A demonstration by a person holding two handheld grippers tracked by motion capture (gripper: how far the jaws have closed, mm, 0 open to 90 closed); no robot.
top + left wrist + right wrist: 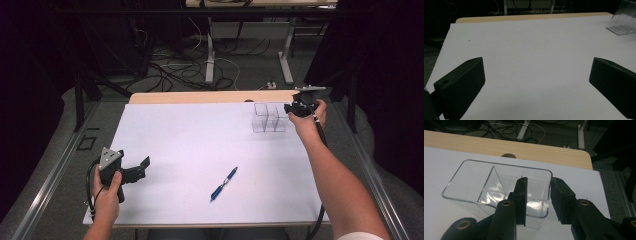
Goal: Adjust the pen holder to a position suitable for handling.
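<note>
Counter (190,140), white sheet over a wooden top, a strip of bare wood along the far edge; wide bare surface across the left and middle, near edge by the person.

Left gripper (137,169), held in the left hand (107,192) near the counter's near-left corner; jaws spread wide, nothing between them, holding nothing; in the left gripper view bare white surface lies ahead of them, the clear container at the far right.

Blue pen (224,183), lying slantwise on the counter right of centre, toward the near edge; well apart from both grippers.

Clear container (496,187), two compartments split by a slanted divider, standing upright near the far-right corner, close to the wooden strip.

Right gripper (537,197), held in the right hand (310,120) at the container's right end; jaws part open, one jaw inside the right compartment, the other outside, the end wall between them; whether the jaws press the wall, cannot tell.
</note>
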